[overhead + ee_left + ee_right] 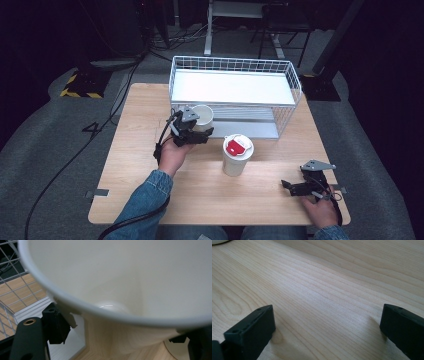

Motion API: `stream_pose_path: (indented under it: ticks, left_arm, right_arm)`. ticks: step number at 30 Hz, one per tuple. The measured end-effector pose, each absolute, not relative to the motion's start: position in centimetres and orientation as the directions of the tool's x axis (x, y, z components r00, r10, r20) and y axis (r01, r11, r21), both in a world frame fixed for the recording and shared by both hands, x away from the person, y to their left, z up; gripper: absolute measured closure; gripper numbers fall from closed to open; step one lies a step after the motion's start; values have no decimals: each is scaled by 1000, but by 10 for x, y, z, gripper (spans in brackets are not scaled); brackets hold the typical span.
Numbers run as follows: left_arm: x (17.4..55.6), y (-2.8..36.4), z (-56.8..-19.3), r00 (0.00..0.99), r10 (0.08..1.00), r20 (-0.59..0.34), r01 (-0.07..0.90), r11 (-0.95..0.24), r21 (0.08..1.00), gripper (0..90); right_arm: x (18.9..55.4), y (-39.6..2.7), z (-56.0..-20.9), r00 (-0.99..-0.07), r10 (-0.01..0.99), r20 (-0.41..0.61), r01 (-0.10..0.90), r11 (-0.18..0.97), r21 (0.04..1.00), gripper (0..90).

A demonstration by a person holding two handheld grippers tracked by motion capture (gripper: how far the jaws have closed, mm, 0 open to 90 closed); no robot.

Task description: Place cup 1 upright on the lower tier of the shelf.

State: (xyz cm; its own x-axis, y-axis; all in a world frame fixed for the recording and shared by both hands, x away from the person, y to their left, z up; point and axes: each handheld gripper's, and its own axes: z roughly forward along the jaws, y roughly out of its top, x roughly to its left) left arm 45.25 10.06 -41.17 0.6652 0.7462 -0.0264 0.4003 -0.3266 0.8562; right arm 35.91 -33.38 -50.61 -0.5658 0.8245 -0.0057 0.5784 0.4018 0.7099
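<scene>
The right hand-held gripper point(289, 185) is resting low on the near right corner of the counter point(150, 200), its jaws standing wide apart with bare wood grain between them in the right gripper view point(324, 312); it is holding nothing. A denim sleeve point(145, 200) is coming in at the near left.

Further in, a lidded cup point(237, 155) is standing upright near the middle of the counter, white with a red tab on its lid. No writing or brand is showing legibly on it, or on anything else here.

Just left of it and a little farther back, the left hand-held gripper point(205, 132) is clamping the open cup point(202, 117), jaws pressing on either side of the wall below the rim. The left gripper view is looking into this cup point(120, 277), and its pale inside is looking empty. The cup is sitting right at the front edge of the basket point(295, 82), at its left corner.

The white wire basket is taking up the far half of the counter, with a white floor and nothing visible inside. Beyond the counter, cables and a desk frame are lying on the grey floor.
</scene>
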Motion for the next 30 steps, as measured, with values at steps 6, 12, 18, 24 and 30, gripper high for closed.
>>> stream_pose_path:
  ticks: [6, 12, 18, 24, 30]
  left_arm:
    - [458, 92, -418, 668, 744, -23, 405, -337, 850, 228]
    - [465, 81, -425, 667, 744, -27, 410, -336, 848, 228]
    - [472, 71, -433, 663, 748, -32, 418, -335, 844, 228]
    - [477, 62, -441, 661, 750, -24, 422, -345, 838, 228]
    - [484, 55, -448, 655, 755, -21, 428, -347, 835, 228]
  right_arm:
    - [359, -334, -506, -566, 825, -6, 578, 402, 710, 2]
    - [359, -334, -506, -566, 825, -6, 578, 402, 710, 2]
    - [359, -334, -506, -566, 825, -6, 579, 402, 710, 2]
    - [359, -334, -506, -566, 825, -6, 579, 402, 710, 2]
    - [359, -334, -506, -566, 825, -6, 578, 402, 710, 2]
